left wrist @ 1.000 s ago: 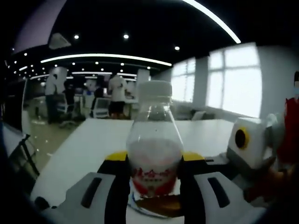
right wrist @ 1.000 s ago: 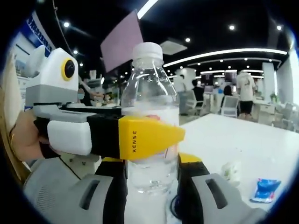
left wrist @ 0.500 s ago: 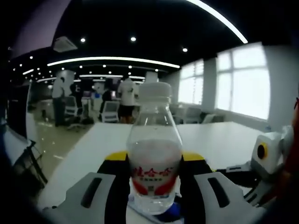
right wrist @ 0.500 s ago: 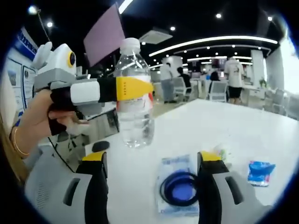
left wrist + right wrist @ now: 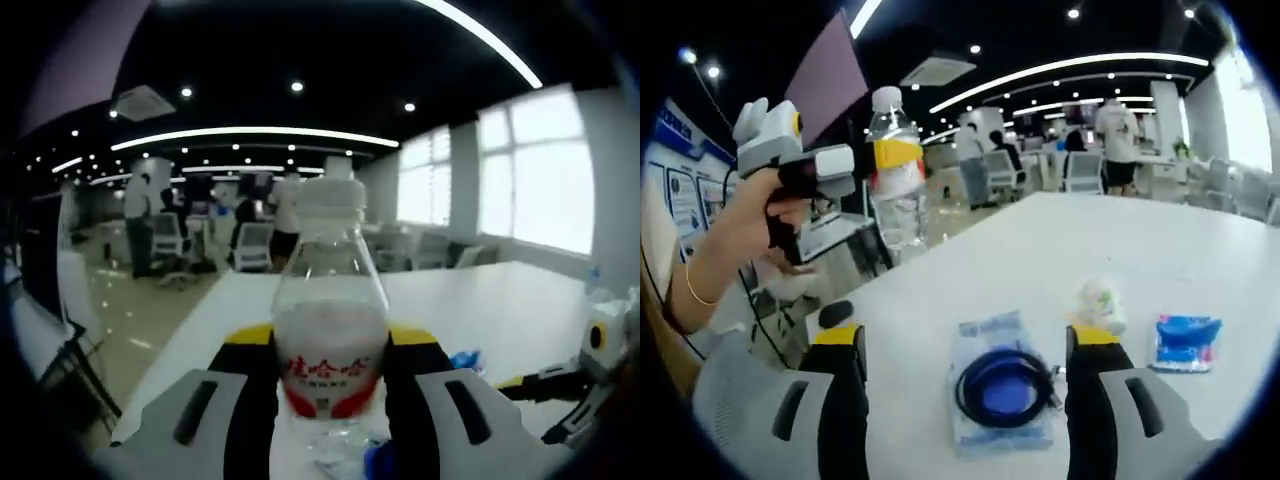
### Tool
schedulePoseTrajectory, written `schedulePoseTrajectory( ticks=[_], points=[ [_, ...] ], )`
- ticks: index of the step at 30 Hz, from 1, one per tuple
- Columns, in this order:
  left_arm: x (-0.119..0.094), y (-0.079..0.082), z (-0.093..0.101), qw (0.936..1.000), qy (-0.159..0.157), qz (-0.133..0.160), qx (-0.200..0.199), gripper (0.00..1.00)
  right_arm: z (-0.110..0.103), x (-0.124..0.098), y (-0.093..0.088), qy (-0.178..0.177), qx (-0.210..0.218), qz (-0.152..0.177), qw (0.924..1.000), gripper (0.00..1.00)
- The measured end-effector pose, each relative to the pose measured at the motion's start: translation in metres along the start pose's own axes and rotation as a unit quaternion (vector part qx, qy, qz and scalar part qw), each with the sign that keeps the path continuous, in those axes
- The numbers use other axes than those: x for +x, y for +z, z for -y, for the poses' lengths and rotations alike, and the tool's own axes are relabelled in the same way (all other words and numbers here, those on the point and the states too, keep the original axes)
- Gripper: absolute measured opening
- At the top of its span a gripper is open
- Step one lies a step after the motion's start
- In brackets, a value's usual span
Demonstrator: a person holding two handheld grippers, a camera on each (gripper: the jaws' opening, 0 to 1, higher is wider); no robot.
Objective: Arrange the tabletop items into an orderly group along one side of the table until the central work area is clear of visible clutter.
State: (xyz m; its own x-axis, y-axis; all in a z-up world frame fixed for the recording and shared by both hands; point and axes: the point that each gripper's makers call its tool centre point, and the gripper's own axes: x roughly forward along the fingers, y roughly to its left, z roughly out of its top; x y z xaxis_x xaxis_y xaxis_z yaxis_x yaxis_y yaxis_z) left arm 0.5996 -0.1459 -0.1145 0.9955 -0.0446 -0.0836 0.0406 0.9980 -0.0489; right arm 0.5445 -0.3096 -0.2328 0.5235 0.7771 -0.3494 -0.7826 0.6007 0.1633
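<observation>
left gripper [image 5: 330,385] clamped on clear water bottle [image 5: 330,330] held up off the table [image 5: 1200,290], red label's white lettering too blurry to read, right gripper [image 5: 965,370] wide open and empty over bagged blue cable [image 5: 1003,390] near table's front edge, blue packet [image 5: 1186,342] beside it

On the desk [image 5: 1260,300] we see a bagged cable [image 5: 1002,392], a wad [image 5: 1098,299] behind it, a packet [image 5: 1186,342] rightward.

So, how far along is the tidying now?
Nothing looks grouped yet. In hand: the left gripper holds the water bottle above the table edge. Left: the bagged blue cable, the small white item and the blue packet, near the open right gripper.
</observation>
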Motion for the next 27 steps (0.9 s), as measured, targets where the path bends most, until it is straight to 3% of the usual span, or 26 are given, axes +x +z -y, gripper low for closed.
schedulePoseTrajectory(
  ticks=[10,27],
  points=[
    [0.036,-0.009,-0.025,0.9999,0.008,-0.004,0.014,0.38,0.029,0.0,-0.018,-0.032,0.019,-0.021,0.9991,0.79],
    [0.083,-0.054,-0.063,0.9994,0.031,-0.013,-0.006,0.38,0.048,0.002,-0.047,-0.053,0.039,-0.057,0.9962,0.77]
  ],
)
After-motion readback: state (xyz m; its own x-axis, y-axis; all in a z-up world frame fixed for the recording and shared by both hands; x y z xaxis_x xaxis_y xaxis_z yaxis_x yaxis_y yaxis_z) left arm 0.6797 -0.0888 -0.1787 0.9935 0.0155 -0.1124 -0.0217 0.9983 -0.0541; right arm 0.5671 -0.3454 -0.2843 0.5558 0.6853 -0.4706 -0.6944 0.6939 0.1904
